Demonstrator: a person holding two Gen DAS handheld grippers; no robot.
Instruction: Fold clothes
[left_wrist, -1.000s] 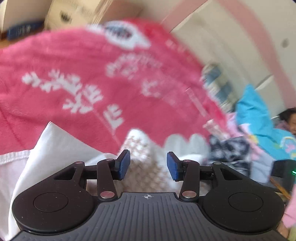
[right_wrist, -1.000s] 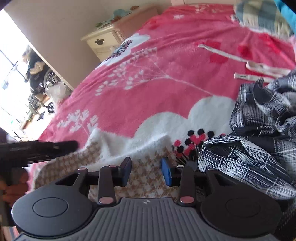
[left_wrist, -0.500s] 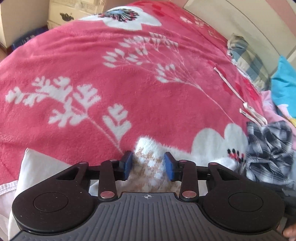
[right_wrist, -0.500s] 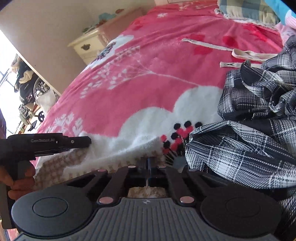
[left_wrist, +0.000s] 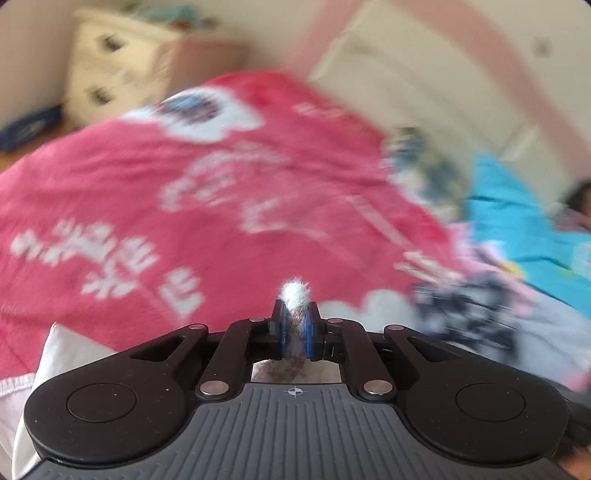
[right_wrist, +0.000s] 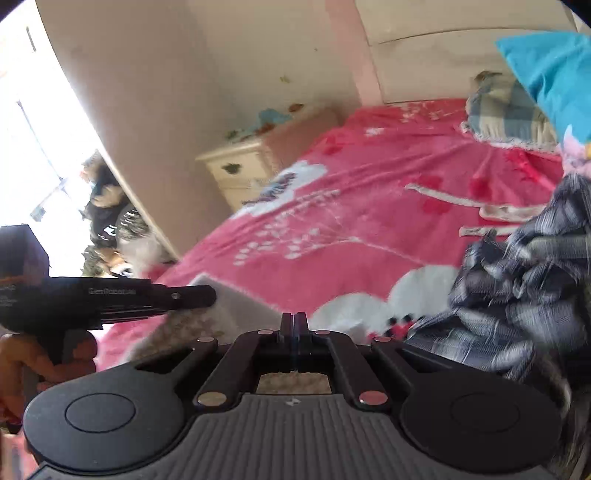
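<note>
A fuzzy white garment with a brown check pattern (left_wrist: 294, 293) sticks up as a tuft between the blue pads of my left gripper (left_wrist: 295, 325), which is shut on it. In the right wrist view the same garment (right_wrist: 240, 306) stretches, lifted off the bed, from the left gripper (right_wrist: 207, 295) towards my right gripper (right_wrist: 294, 321). The right gripper's jaws are pressed together on the garment's edge, and the check cloth shows under them. A person's hand (right_wrist: 22, 354) holds the left gripper's handle.
A pink flowered blanket (right_wrist: 369, 221) covers the bed. A crumpled black-and-white plaid shirt (right_wrist: 517, 295) lies at the right, with white straps (right_wrist: 461, 201) behind it. A checked pillow (right_wrist: 506, 110) and blue cloth (left_wrist: 517, 221) lie near the headboard. A cream nightstand (right_wrist: 240, 173) stands beside the bed. White cloth (left_wrist: 62, 350) lies at the near left.
Both grippers closed on the fuzzy garment, the right one first, then the left. Both have since risen and tilted up, lifting the garment's edge off the blanket.
</note>
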